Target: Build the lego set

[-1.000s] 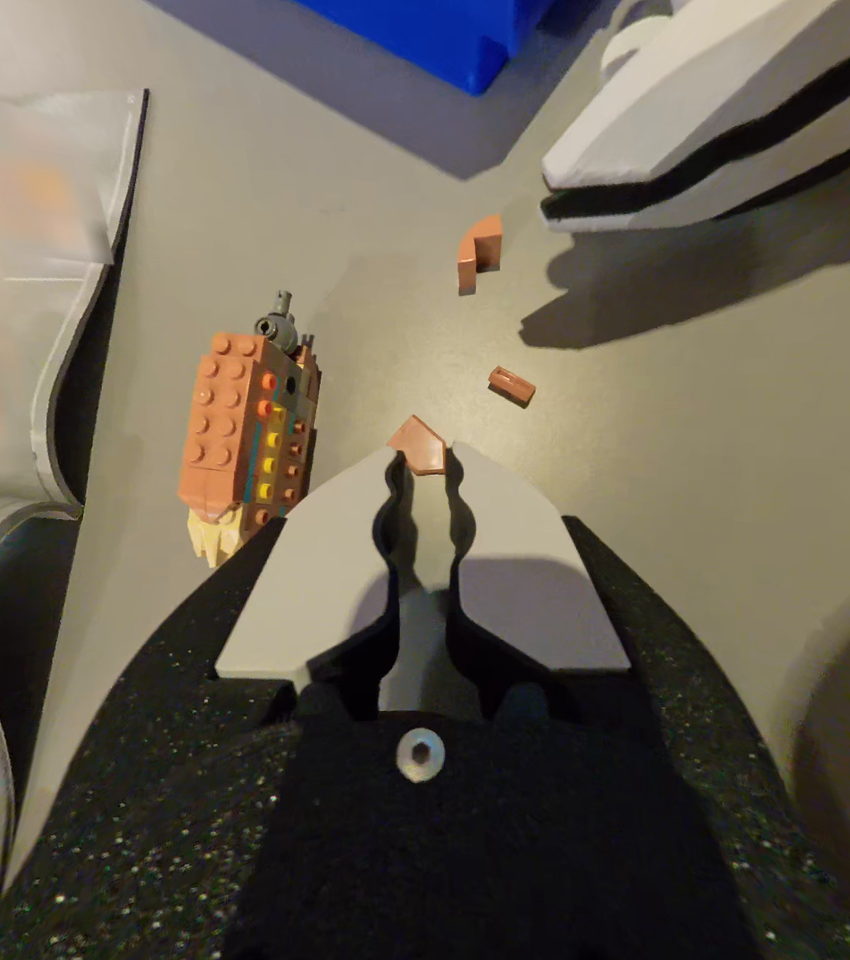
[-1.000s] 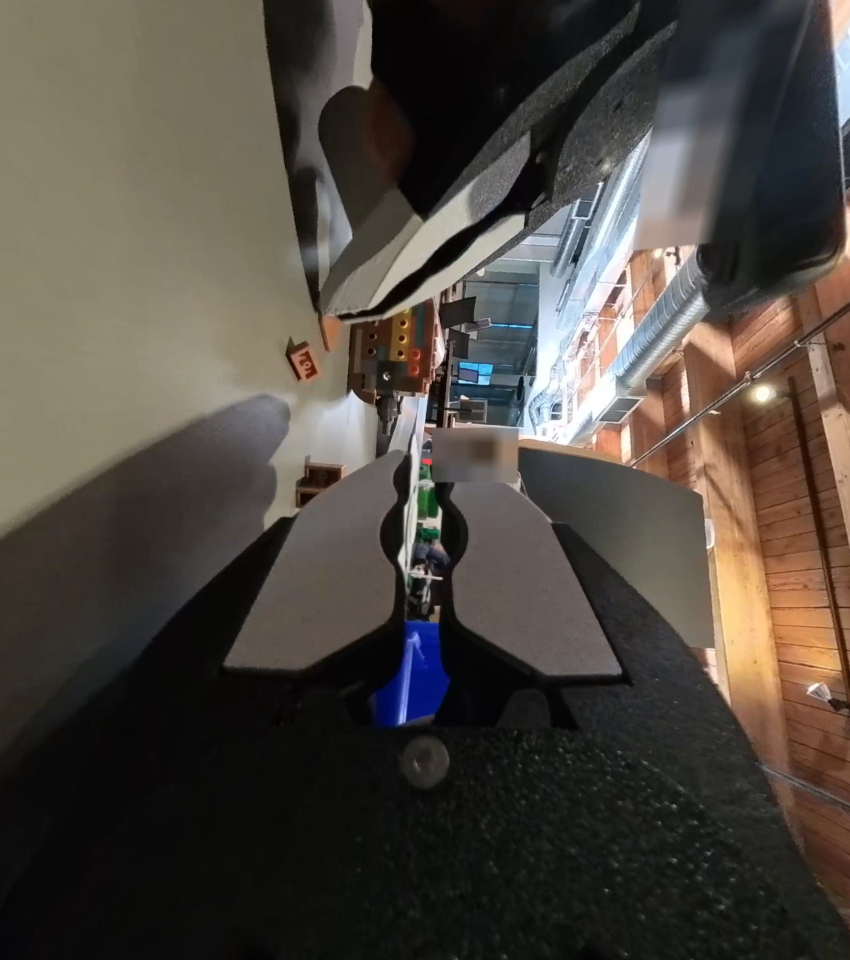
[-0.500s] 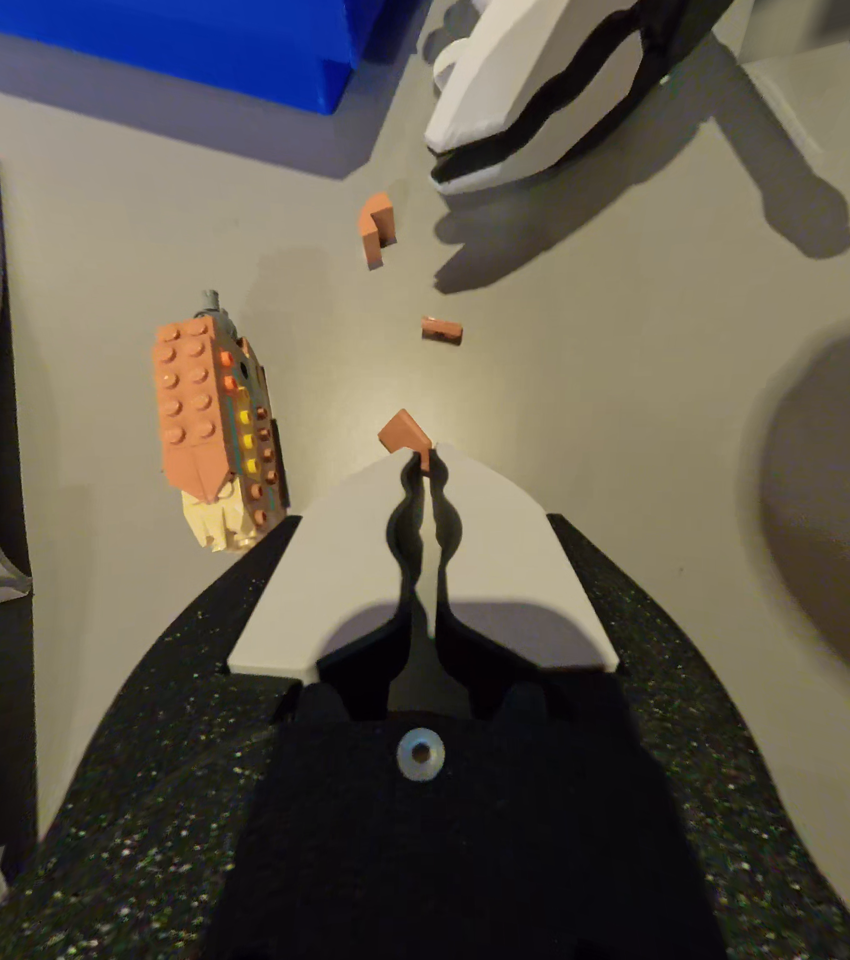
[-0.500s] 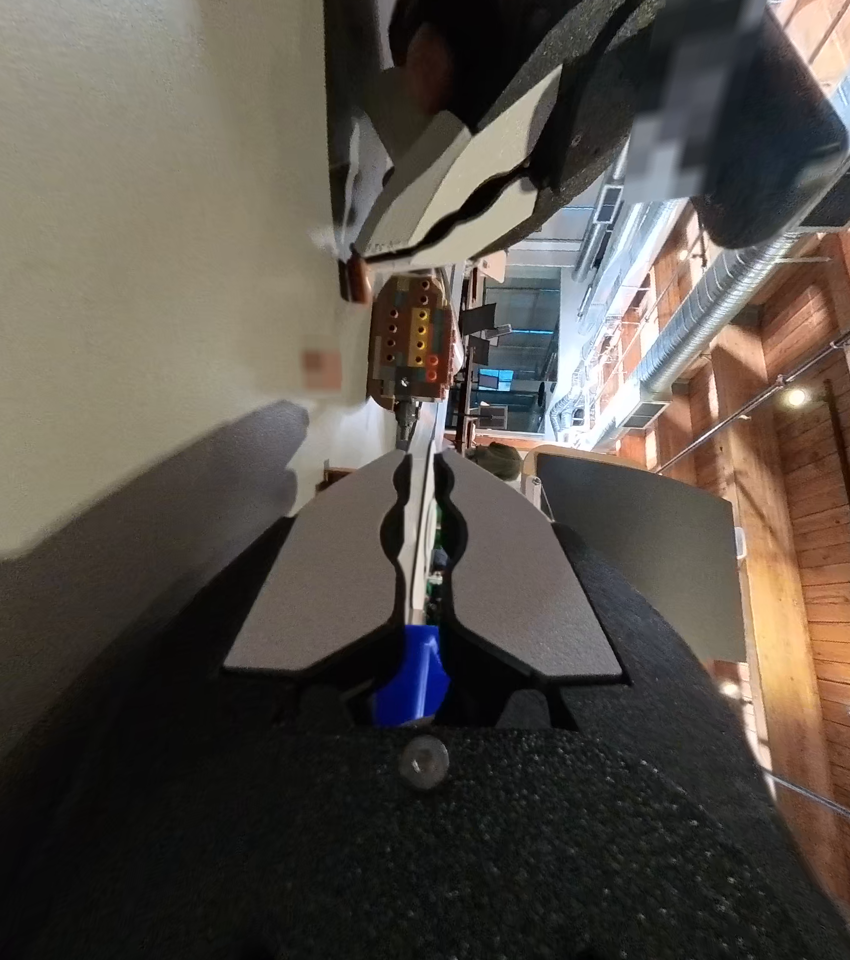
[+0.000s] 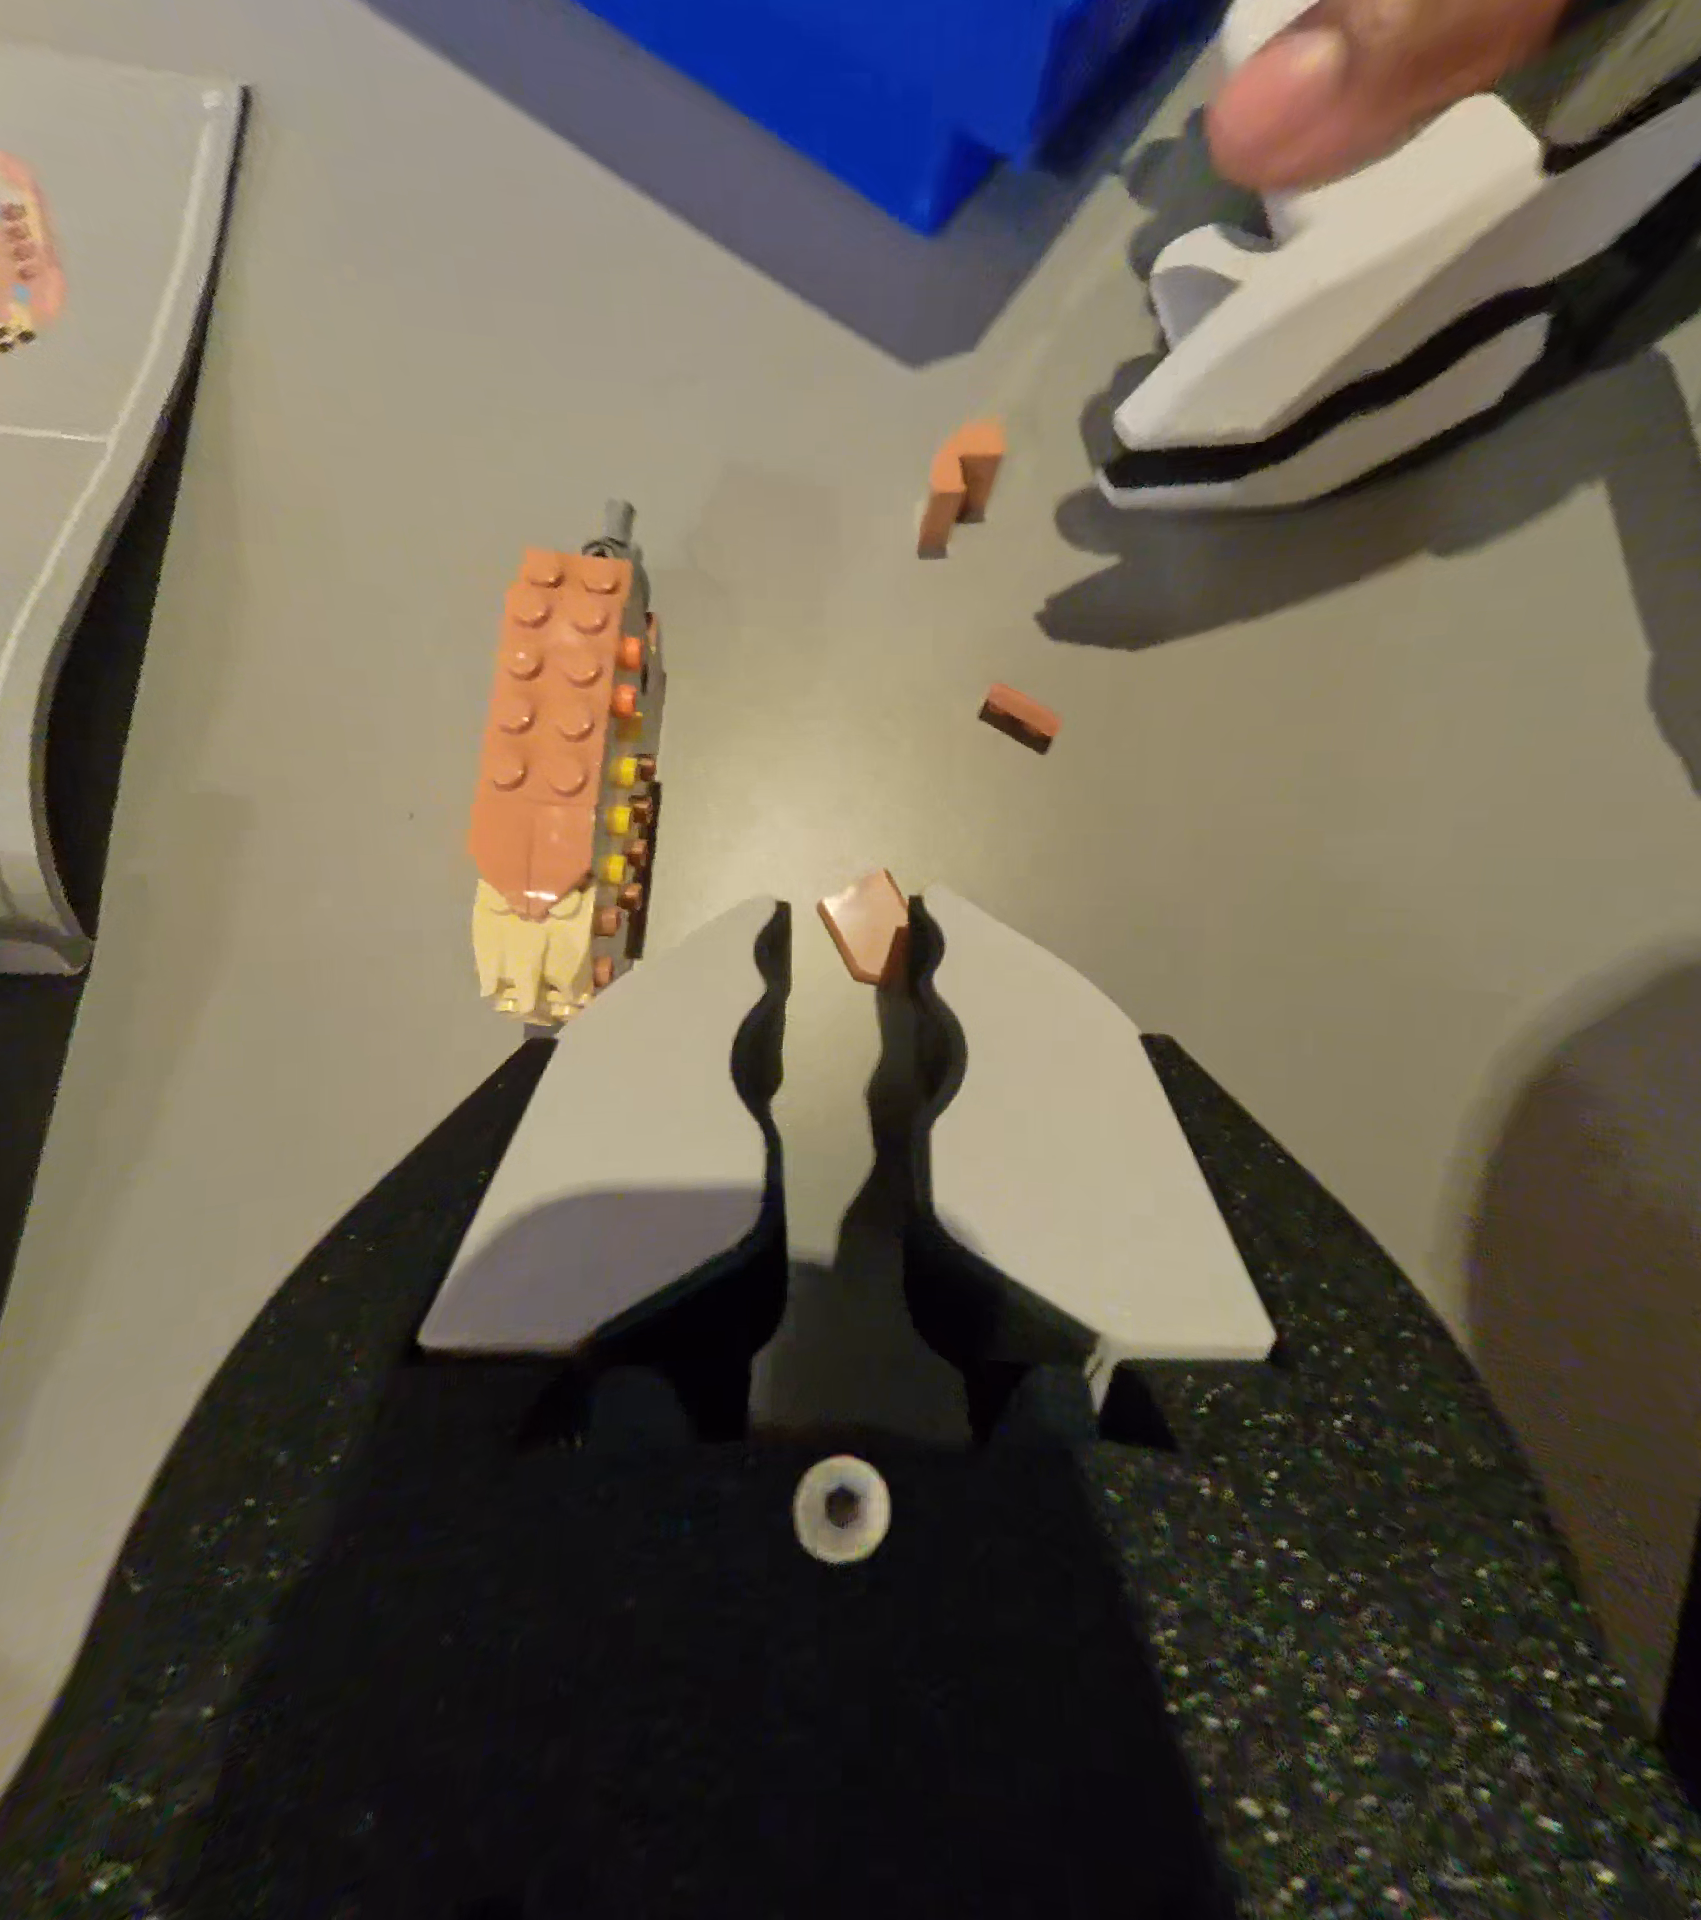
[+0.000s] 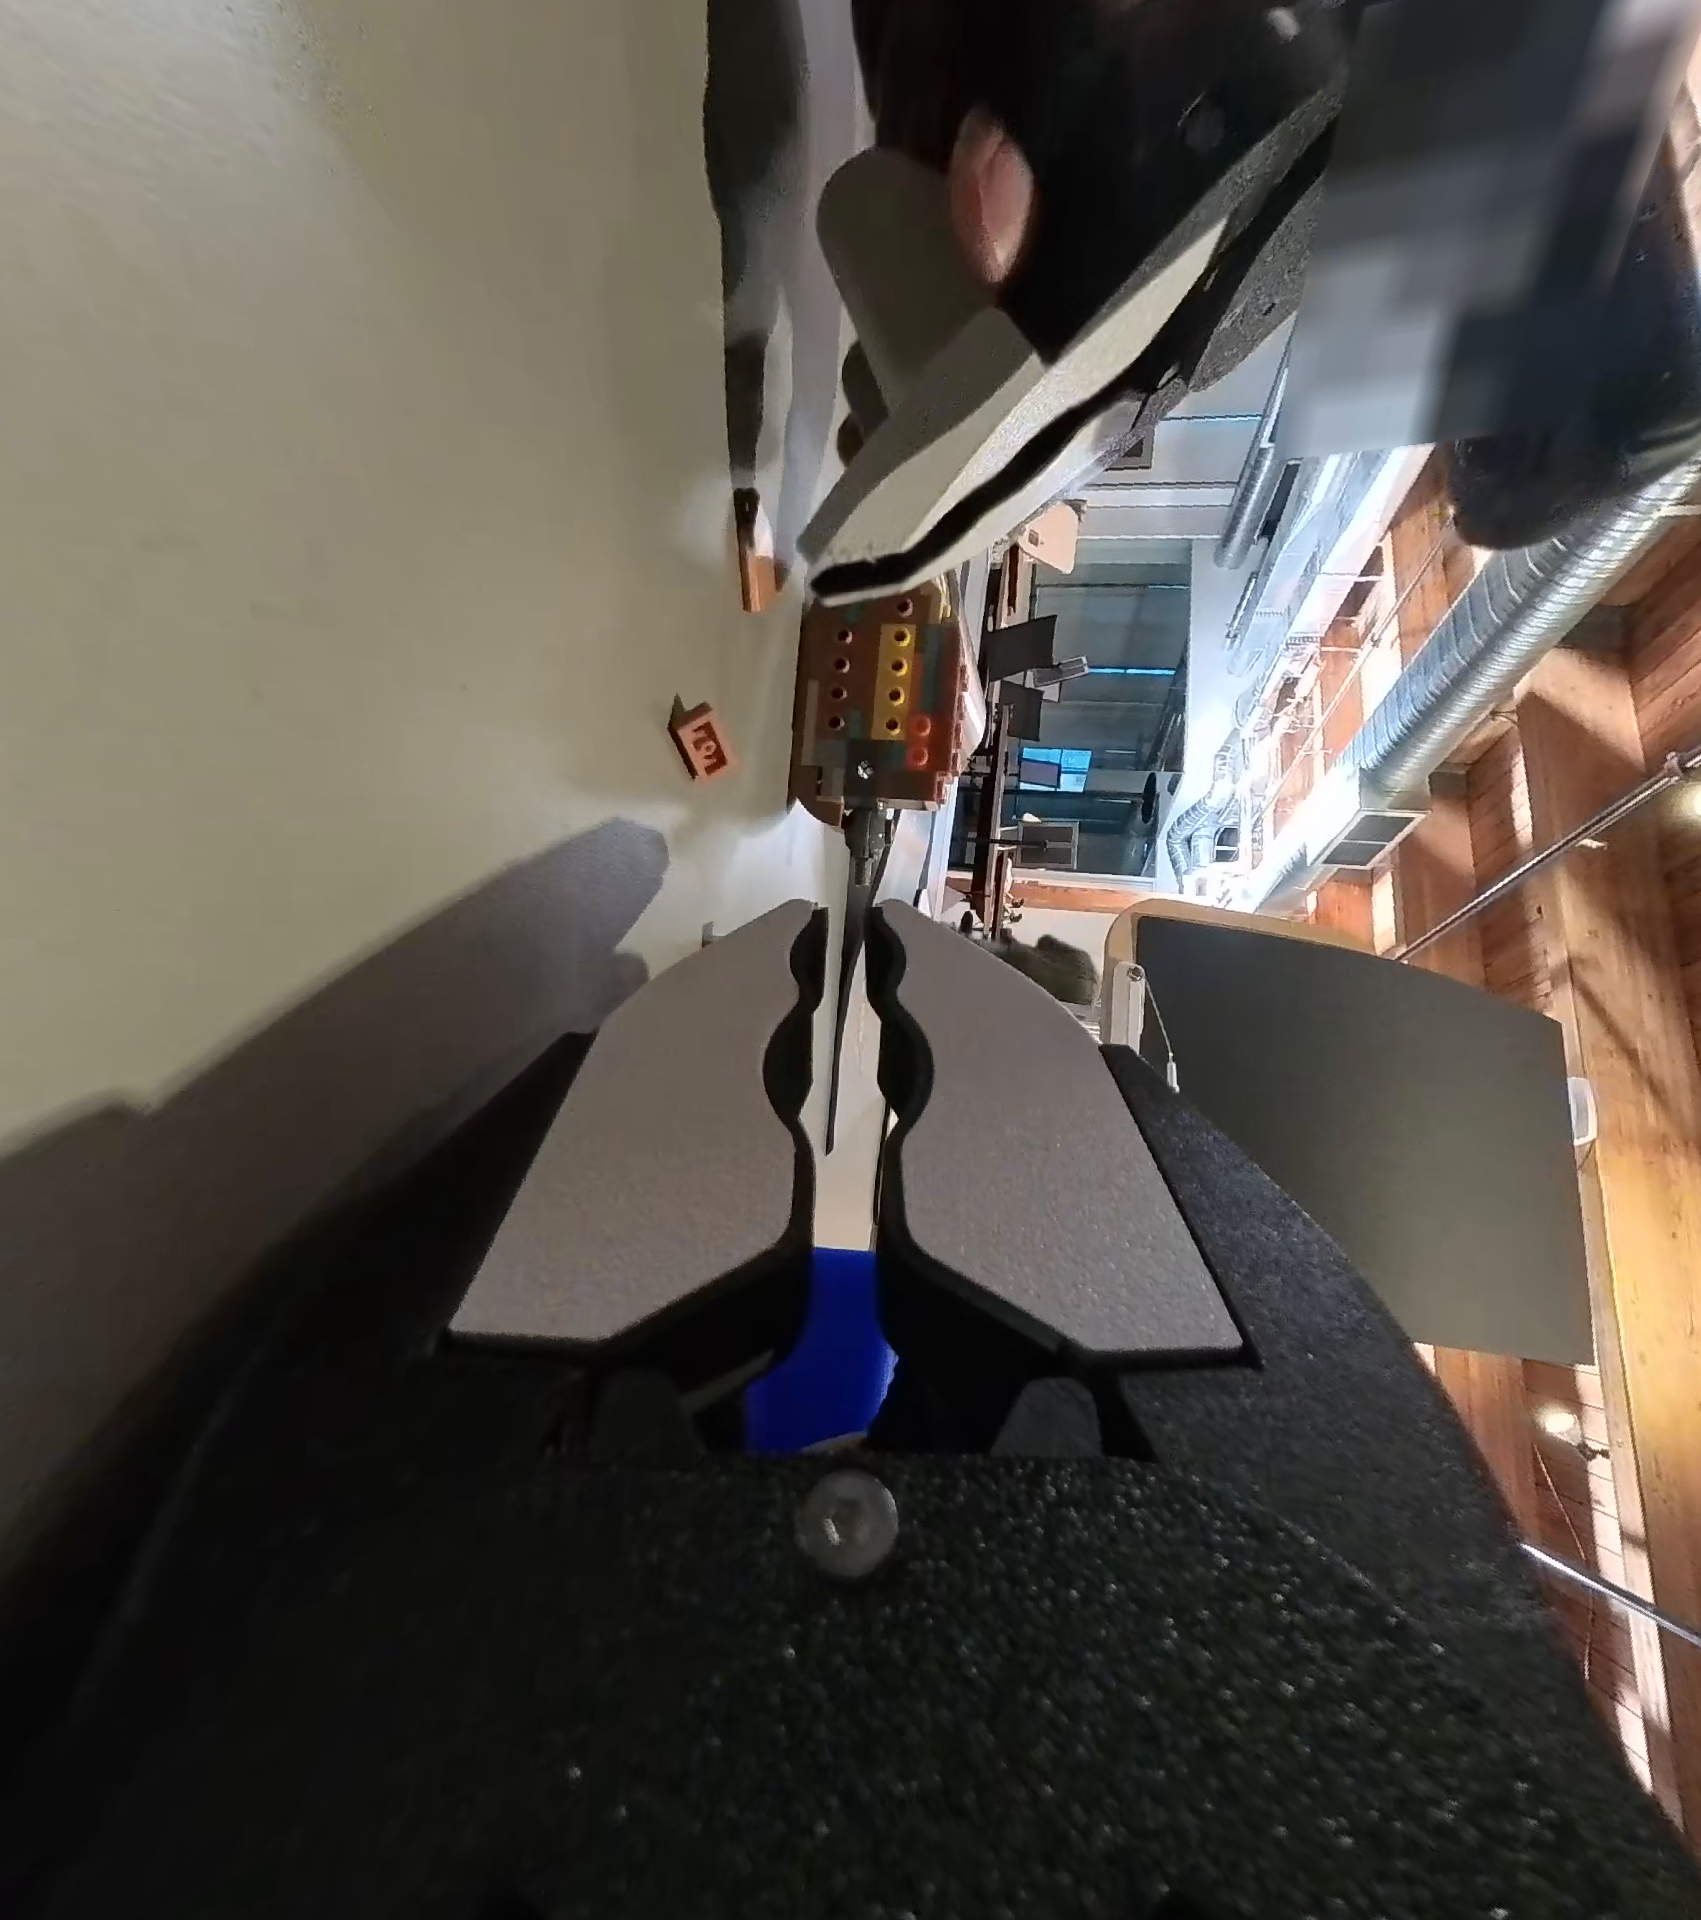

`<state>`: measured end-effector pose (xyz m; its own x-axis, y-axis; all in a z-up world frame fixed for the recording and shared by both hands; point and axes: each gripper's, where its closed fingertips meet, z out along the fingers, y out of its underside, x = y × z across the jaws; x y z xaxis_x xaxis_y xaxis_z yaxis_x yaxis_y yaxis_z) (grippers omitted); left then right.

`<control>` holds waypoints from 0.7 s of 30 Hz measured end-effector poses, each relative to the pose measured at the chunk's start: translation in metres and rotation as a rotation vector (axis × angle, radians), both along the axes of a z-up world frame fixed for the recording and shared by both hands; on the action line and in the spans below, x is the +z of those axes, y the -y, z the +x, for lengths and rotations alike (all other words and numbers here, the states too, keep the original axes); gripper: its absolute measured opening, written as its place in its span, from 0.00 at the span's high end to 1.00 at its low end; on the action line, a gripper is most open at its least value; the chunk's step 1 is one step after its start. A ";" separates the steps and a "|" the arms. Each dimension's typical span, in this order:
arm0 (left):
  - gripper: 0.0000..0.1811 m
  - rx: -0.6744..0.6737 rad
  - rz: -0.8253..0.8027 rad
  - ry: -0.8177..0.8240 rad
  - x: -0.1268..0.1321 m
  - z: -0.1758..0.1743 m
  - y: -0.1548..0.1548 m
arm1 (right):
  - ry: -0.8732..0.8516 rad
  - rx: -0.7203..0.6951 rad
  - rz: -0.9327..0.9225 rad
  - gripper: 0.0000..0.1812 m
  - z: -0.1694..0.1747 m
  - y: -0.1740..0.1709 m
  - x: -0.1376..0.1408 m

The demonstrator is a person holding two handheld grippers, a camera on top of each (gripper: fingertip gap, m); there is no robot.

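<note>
Closest in, the left gripper [image 5: 846,914] sits low over the grey table [image 5: 1241,883], fingers parted a little; a small brown tile [image 5: 861,925] leans against the inside of its right fingertip [image 5: 939,935] with a clear gap to the other finger, so nothing is clamping it; my read is that the tile is propped there to be pinched, and a squeeze from this angle could flick it flat instead.

Just left of the fingertips lies the half-built lego model [image 5: 565,790], on its side, tan-orange studded plates facing up, cream pieces at the near end and a grey pin at the far end; laid down like that it shows its studs, which suits pressing a piece on.

Further out, a small brown brick [image 5: 1019,717] rests alone on the table; beyond it an angled orange-brown piece [image 5: 960,483] stands on edge, just beside the tip of the right gripper [image 5: 1126,457]; that one is nearly closed, only a thin slot between its fingers and nothing in it, tip down at the table as if waiting.

At the far left an open instruction booklet [image 5: 46,312] lies within sight for reference; at the back, the corner of a blue bin [image 5: 856,104].
</note>
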<state>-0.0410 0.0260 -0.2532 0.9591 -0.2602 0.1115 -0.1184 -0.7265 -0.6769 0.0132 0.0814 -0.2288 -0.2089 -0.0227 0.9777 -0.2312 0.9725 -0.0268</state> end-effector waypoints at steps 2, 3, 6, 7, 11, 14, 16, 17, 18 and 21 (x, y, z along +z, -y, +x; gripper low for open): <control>0.87 0.017 -0.020 -0.046 -0.003 0.002 -0.001 | 0.000 0.000 0.002 0.96 0.000 0.000 0.000; 0.86 0.021 -0.028 -0.065 -0.004 0.004 0.000 | 0.000 -0.001 0.002 0.96 0.000 0.000 0.000; 0.86 0.050 -0.031 -0.104 -0.004 0.006 -0.001 | -0.002 -0.003 0.003 0.96 0.000 0.000 0.000; 0.85 0.056 -0.035 -0.120 -0.004 0.006 -0.001 | -0.002 -0.004 0.002 0.96 0.000 0.000 0.001; 0.85 0.070 -0.059 -0.187 -0.009 0.003 0.002 | -0.001 -0.004 0.003 0.96 0.000 0.000 0.000; 0.88 0.060 -0.050 -0.184 -0.010 0.006 0.002 | -0.001 -0.003 0.005 0.96 0.001 0.000 0.000; 0.90 0.052 -0.045 -0.182 -0.010 0.006 0.001 | -0.001 -0.004 0.005 0.96 0.001 0.000 0.000; 0.91 0.054 -0.043 -0.180 -0.010 0.005 0.001 | -0.002 -0.004 0.005 0.96 0.001 0.000 0.000; 0.91 0.054 -0.043 -0.178 -0.010 0.004 0.000 | -0.002 -0.004 0.006 0.96 0.001 0.000 0.000; 0.91 0.037 -0.040 -0.169 -0.010 0.004 0.000 | -0.003 -0.004 0.004 0.96 0.001 0.001 0.000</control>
